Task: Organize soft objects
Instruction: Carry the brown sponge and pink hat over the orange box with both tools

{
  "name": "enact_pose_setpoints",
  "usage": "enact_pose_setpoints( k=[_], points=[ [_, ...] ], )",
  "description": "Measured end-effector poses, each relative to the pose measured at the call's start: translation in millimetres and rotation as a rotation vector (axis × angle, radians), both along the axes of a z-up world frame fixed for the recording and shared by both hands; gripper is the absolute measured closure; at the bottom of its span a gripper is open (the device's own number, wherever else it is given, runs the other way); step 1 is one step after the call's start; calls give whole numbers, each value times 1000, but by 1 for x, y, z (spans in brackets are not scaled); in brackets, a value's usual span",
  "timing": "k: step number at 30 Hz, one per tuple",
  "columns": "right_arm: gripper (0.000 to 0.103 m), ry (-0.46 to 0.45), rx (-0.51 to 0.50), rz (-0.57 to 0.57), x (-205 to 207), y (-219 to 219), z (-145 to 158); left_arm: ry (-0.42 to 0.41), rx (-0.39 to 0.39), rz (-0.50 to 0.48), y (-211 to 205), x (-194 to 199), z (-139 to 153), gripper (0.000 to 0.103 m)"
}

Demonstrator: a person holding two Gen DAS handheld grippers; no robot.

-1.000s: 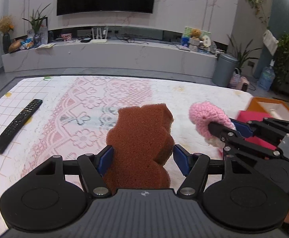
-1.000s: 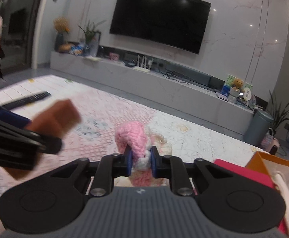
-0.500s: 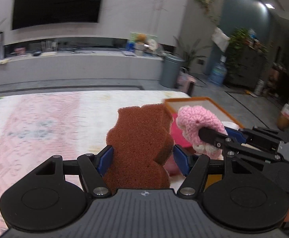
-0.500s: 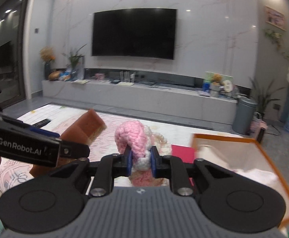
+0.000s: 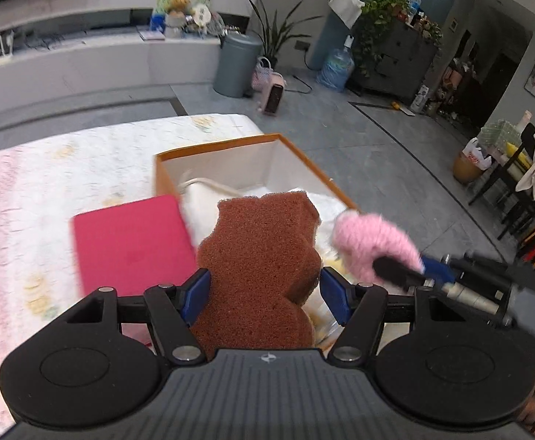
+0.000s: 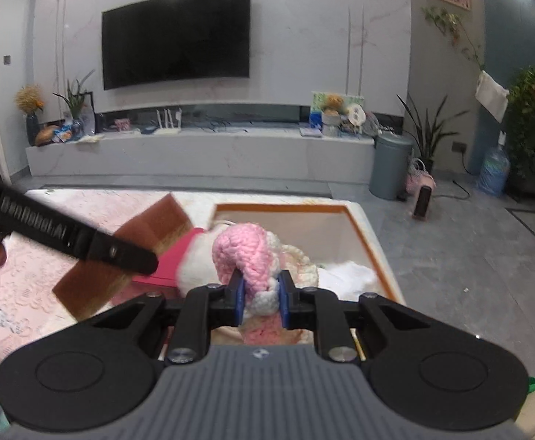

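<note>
Box [image 5: 306,168] now lies under both tongs; left tongs [image 5: 263,289] pinch sponge [image 5: 263,253], right tongs [image 6: 260,297] pinch knitted toy [image 6: 245,253], ready for dropping.

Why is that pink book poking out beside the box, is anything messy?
Nothing looks spilled or broken. The pink book lies flat on the bed against the box, which already holds white soft things. The sponge and knitted toy are simply held in the grippers.

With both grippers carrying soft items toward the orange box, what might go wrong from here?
1. The left gripper and right gripper are close together; they could knock each other over the orange box.
2. The brown sponge, released too early, could land on the red book.
3. The pink knitted toy might snag.
</note>
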State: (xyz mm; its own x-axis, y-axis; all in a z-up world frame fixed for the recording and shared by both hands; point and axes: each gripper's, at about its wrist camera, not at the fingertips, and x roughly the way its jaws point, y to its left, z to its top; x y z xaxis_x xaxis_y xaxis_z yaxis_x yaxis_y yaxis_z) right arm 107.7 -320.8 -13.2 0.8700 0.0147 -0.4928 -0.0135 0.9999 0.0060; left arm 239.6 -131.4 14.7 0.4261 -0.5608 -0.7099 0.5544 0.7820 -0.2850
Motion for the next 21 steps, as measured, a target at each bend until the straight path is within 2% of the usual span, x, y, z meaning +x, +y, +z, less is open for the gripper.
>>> enact_pose_setpoints(
  k=[4, 7, 10, 21],
  points=[
    [86, 29, 31, 3, 12, -25, -3, 69, -24, 2, -24, 18, -4, 28],
    [86, 55, 48, 7, 28, -38, -8, 56, 39, 23, -42, 30, -15, 28],
    [86, 88, 69, 21, 40, -47, -17, 91, 74, 46, -53, 36, -31, 28],
    [86, 248, 144, 48, 85, -73, -52, 203, 120, 81, -84, 54, -69, 32]
  ],
)
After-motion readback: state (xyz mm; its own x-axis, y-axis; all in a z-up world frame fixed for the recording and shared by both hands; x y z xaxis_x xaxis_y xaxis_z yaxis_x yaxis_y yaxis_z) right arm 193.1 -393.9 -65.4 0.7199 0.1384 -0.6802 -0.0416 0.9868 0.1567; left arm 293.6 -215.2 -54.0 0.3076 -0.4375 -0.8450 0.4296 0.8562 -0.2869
